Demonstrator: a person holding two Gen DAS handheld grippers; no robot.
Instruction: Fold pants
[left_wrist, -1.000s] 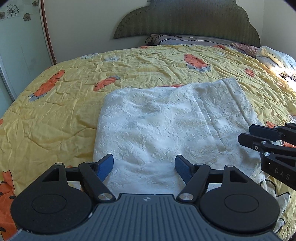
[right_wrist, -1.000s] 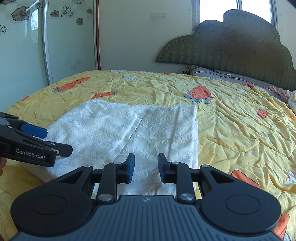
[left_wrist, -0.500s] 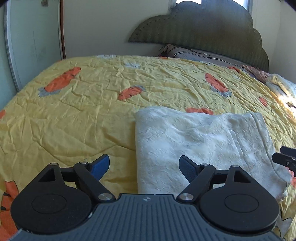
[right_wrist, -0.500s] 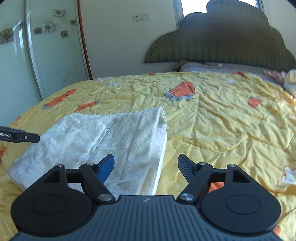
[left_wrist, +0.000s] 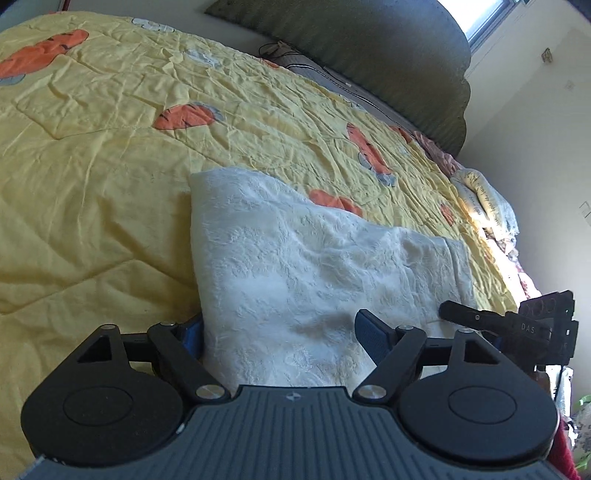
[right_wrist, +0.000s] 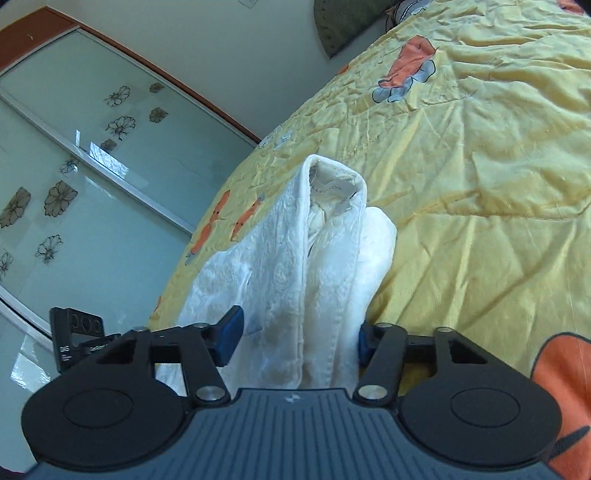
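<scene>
Both your grippers have swung out to the ends of the pants (left_wrist: 295, 266) on the bed (left_wrist: 92, 206) and have just been closing. Left gripper (left_wrist: 280, 332) straddles one end, jaws apart; right gripper (right_wrist: 295, 334) brackets the bunched waistband, not yet pinched. Soft, light cloth: grab every layer at the edge.

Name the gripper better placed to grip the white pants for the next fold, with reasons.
Right, probably. The right gripper straddles the bunched edge of the white pants, jaws just closing. The left gripper straddles the other side, jaws wider apart.
</scene>
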